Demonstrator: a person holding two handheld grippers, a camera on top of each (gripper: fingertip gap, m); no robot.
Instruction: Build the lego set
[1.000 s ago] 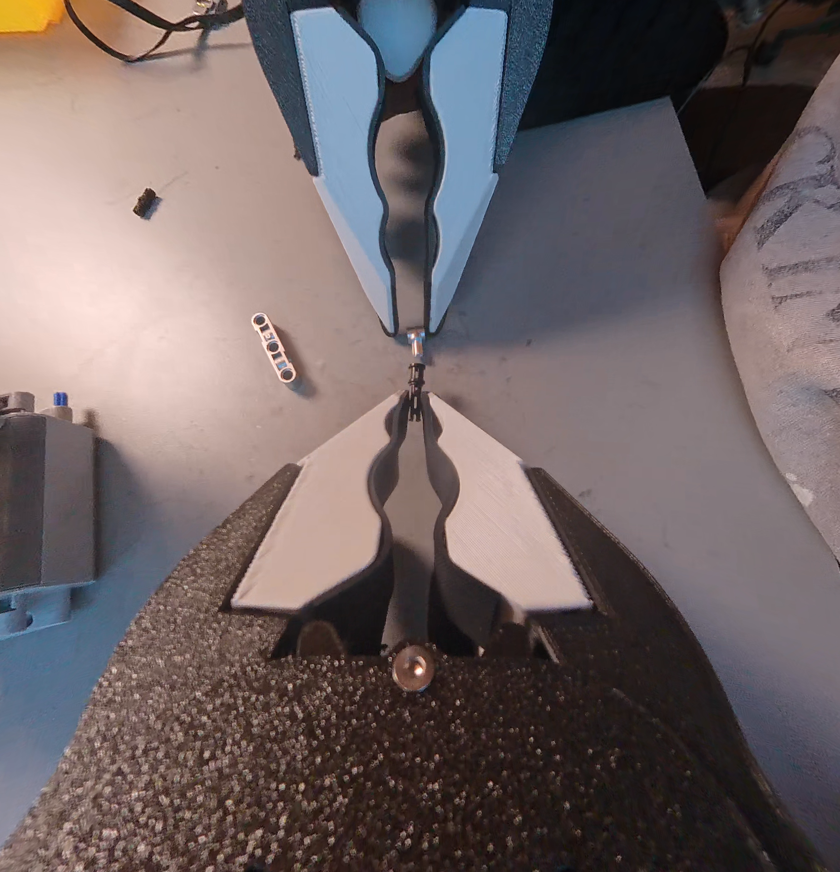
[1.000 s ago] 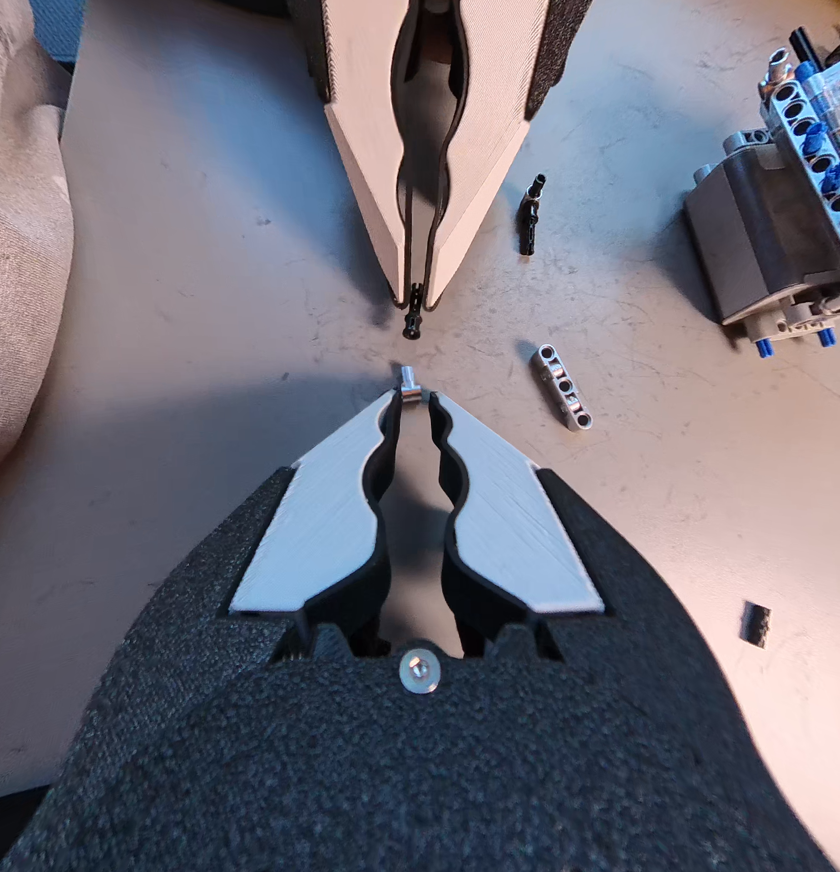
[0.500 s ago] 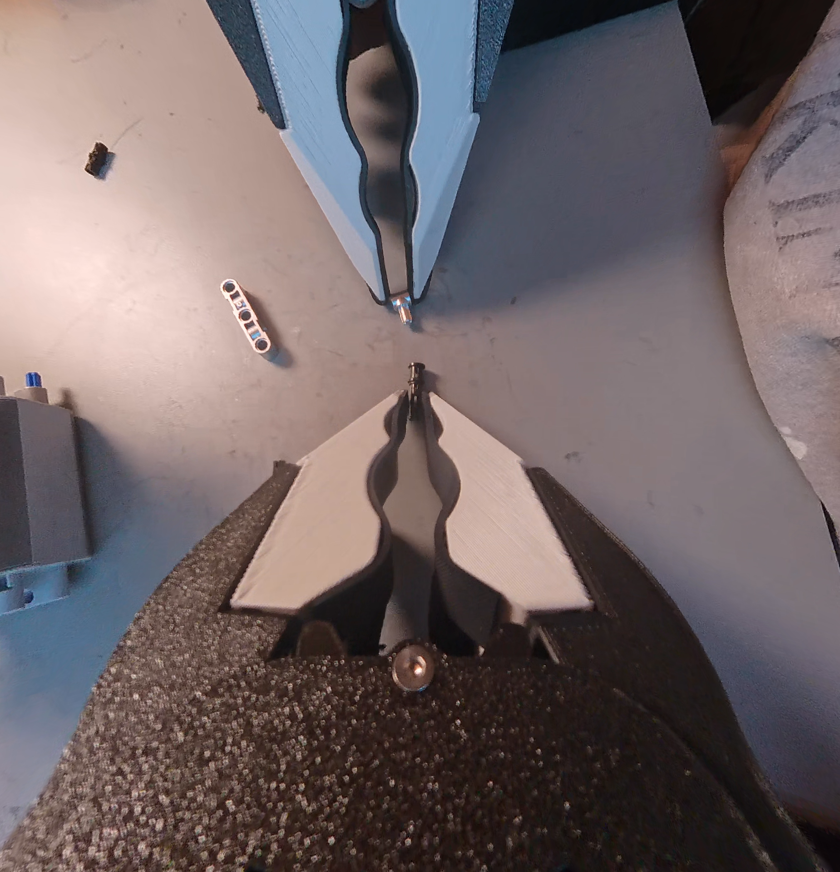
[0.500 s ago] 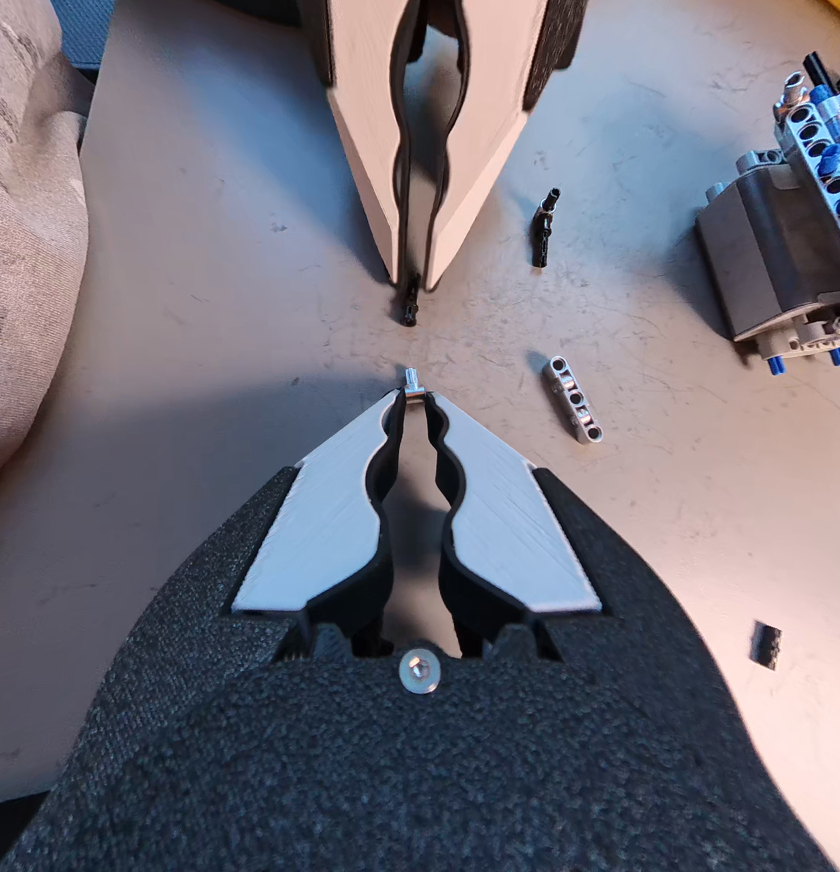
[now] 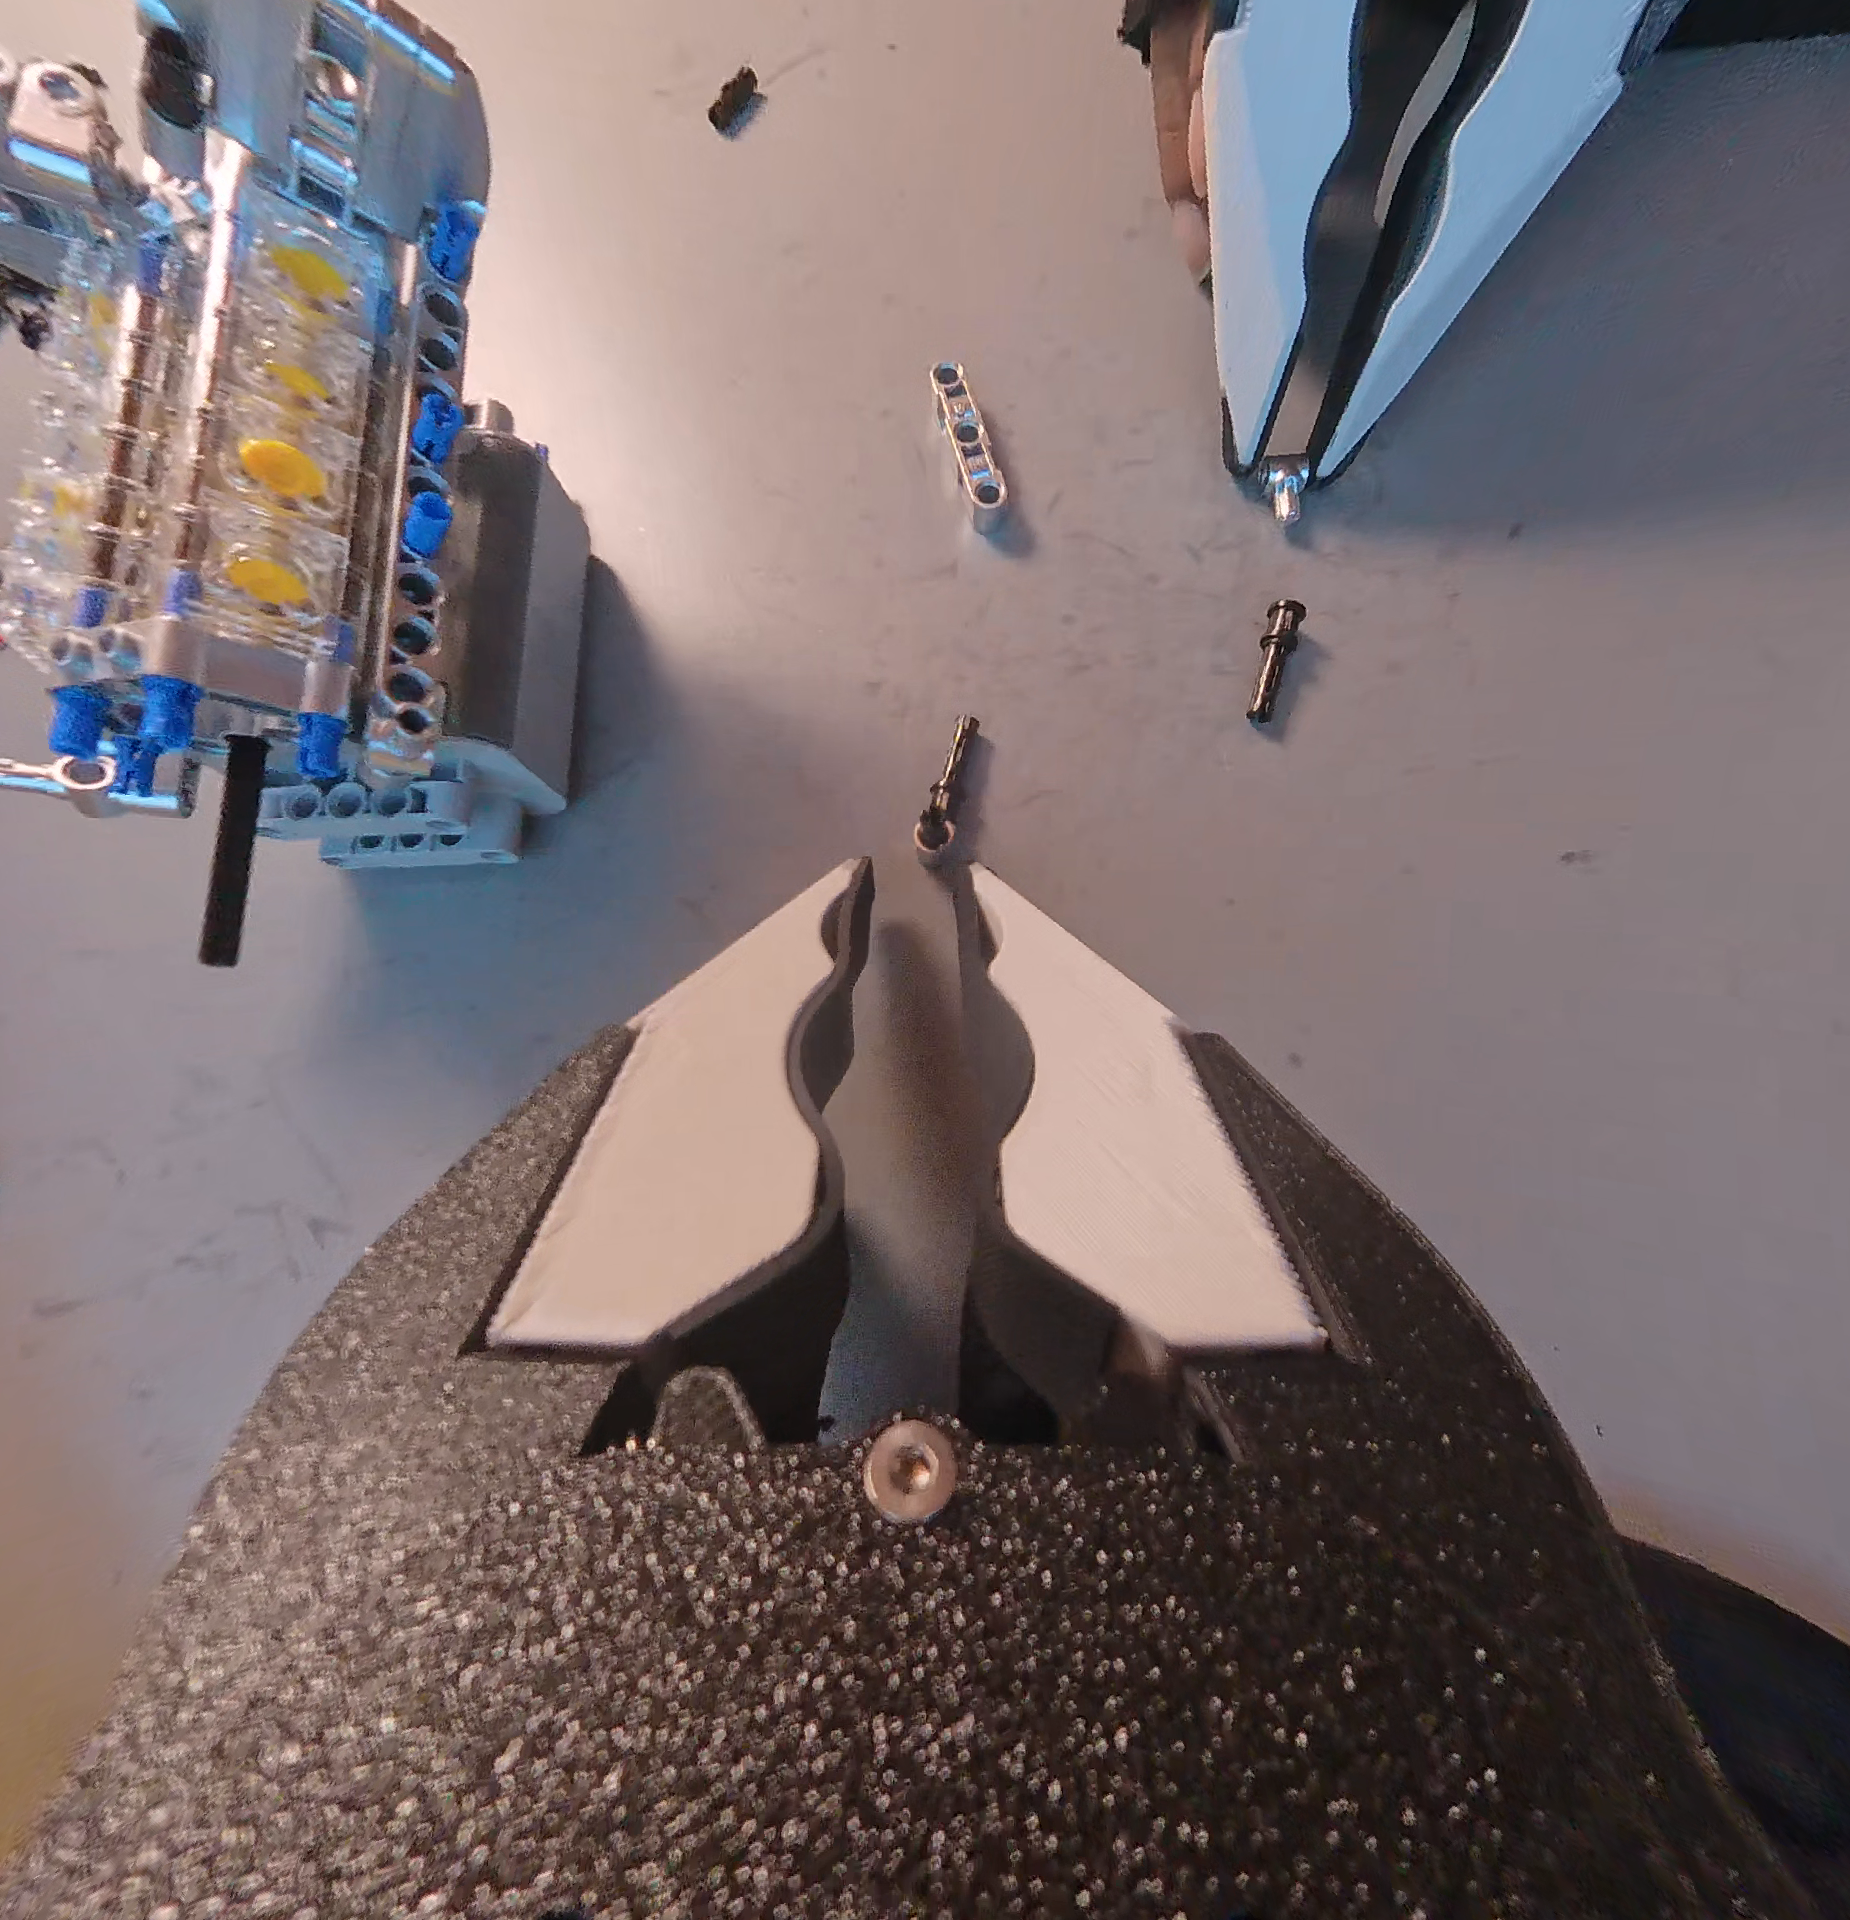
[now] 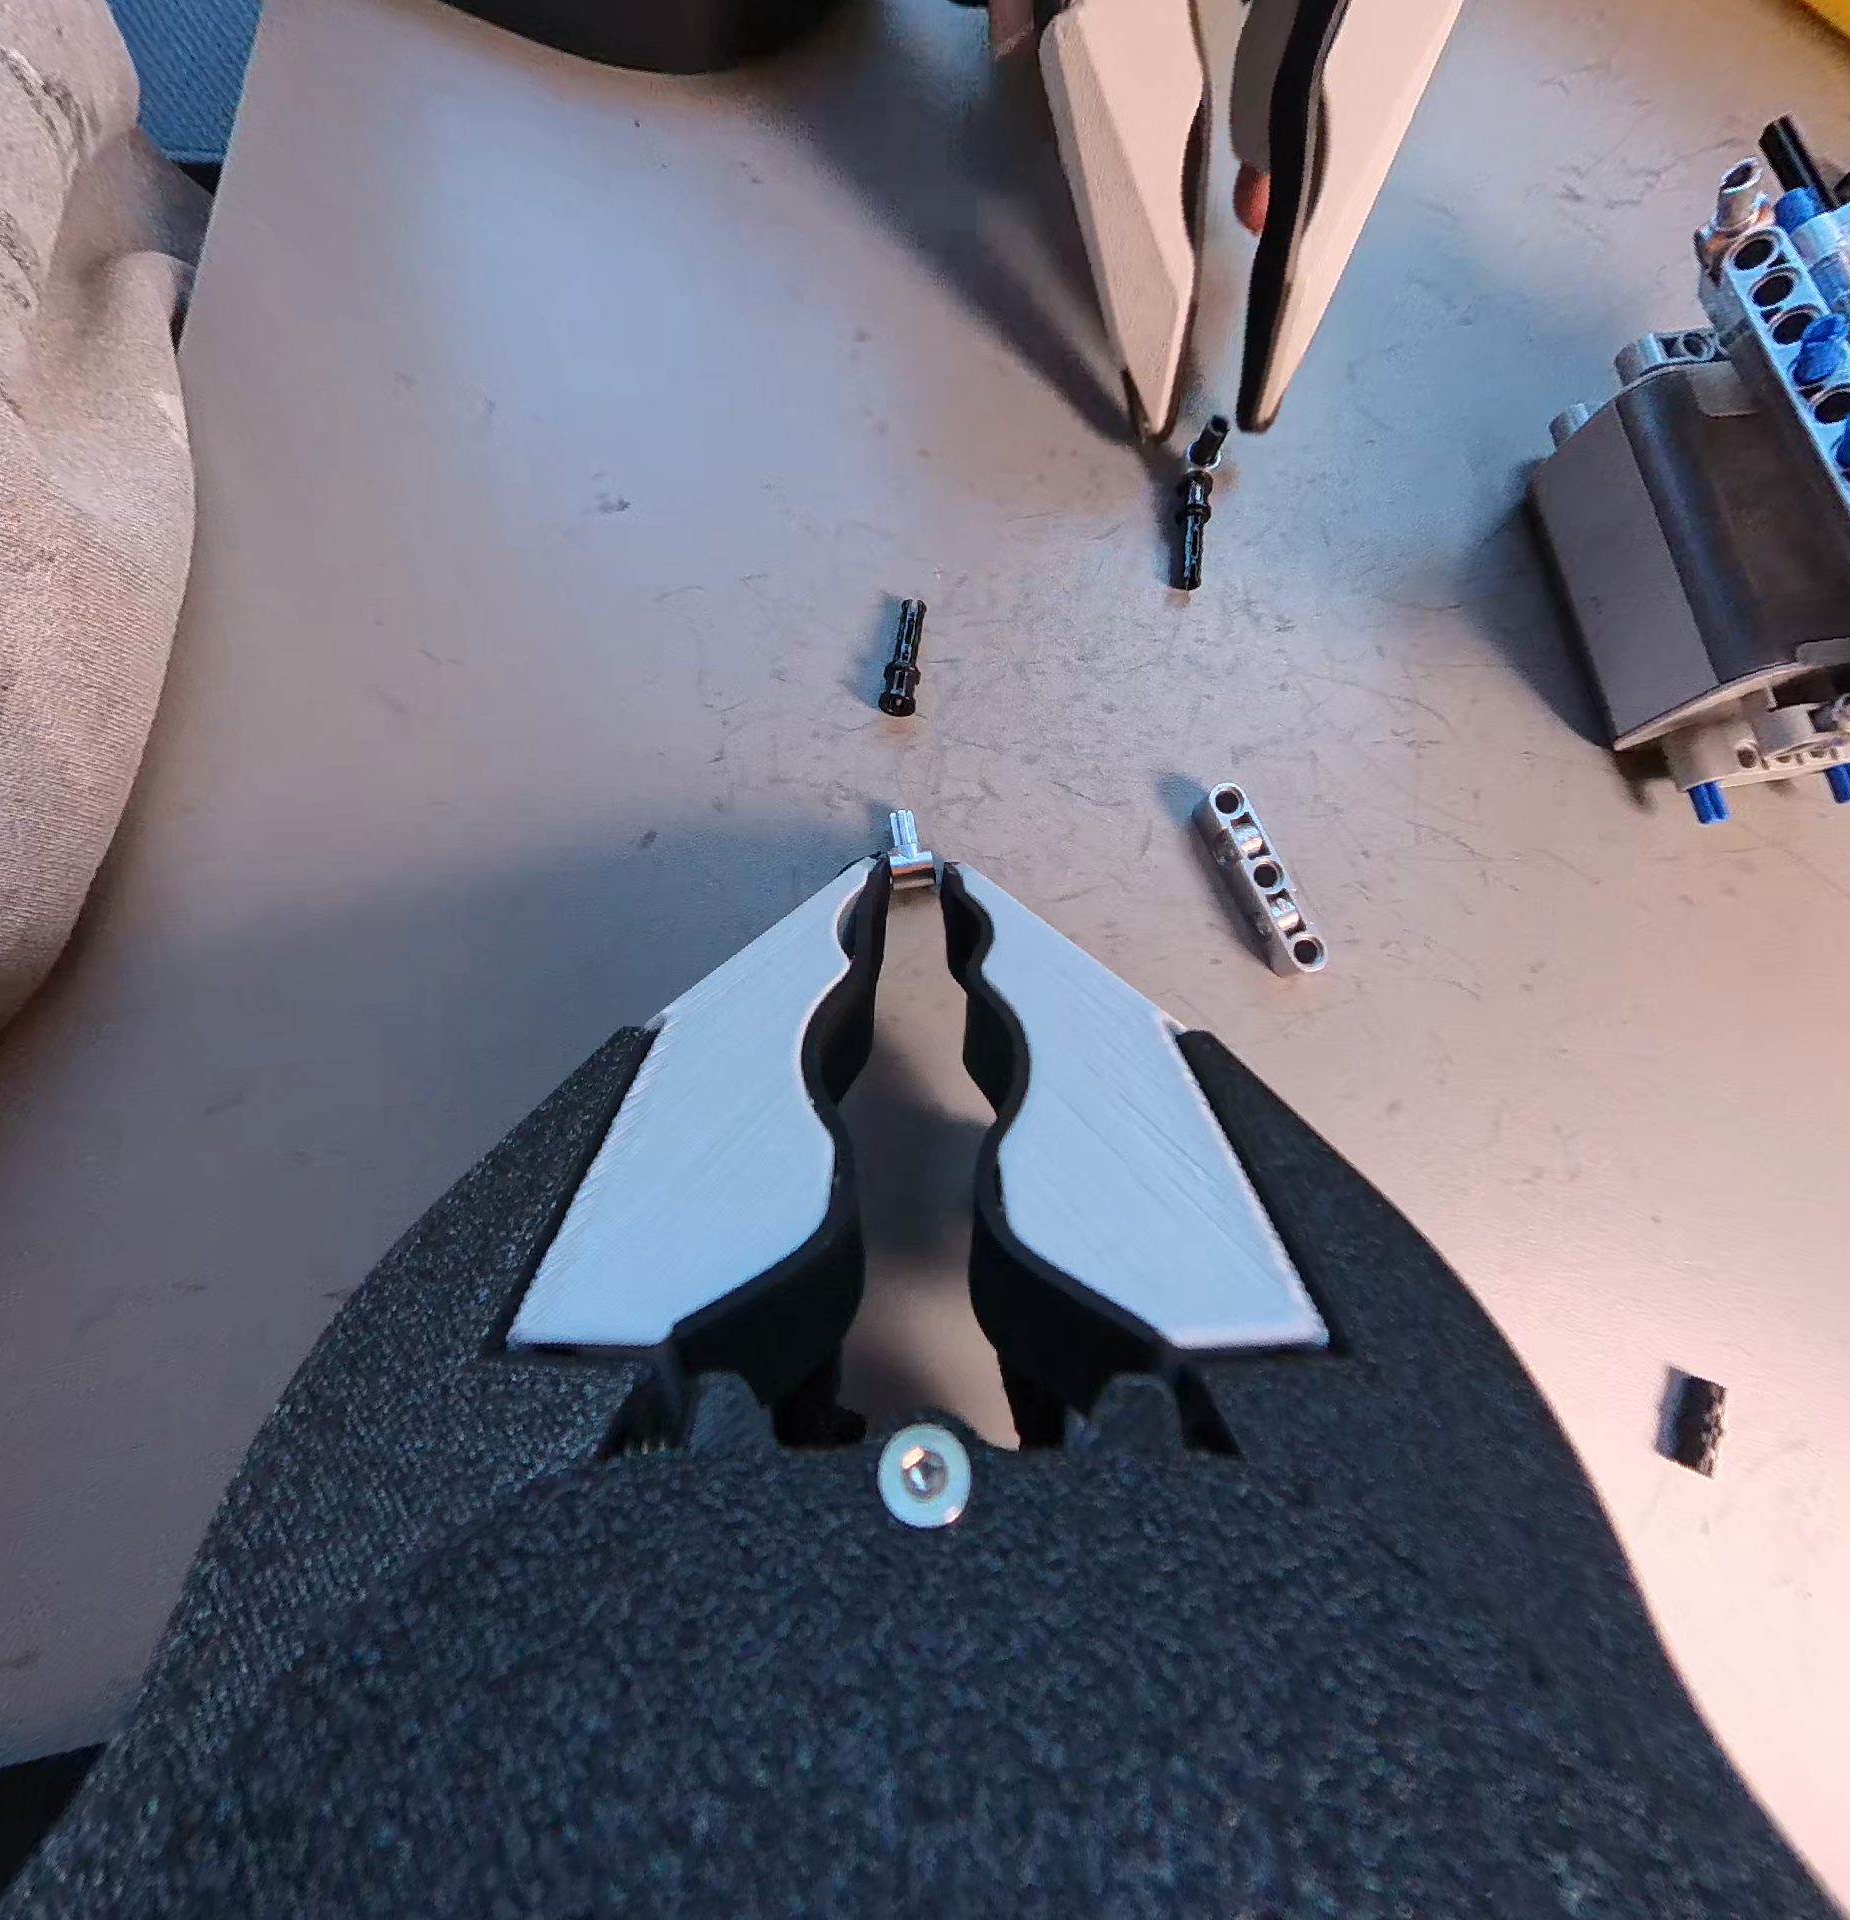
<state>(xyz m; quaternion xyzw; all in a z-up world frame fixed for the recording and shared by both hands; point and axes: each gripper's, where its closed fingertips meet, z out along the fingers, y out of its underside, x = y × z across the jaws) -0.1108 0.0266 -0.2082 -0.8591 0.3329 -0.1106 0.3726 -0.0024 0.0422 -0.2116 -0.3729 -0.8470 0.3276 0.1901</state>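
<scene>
Between the right hand-held gripper's (image 6: 913,871) tips sits a small silver-grey connector (image 6: 908,857).

The left gripper (image 5: 919,868) points forward, low over the table. Its two grey fingers (image 5: 734,1101) are a little apart, with a small gap at the tips, and nothing is between them. The right gripper (image 6: 913,871) also points forward and sits low. Its fingers (image 6: 1108,1132) are pinched together at the tips. In the left wrist view, the right gripper (image 5: 1285,473) shows far off on the right, tips pointing down.
</scene>
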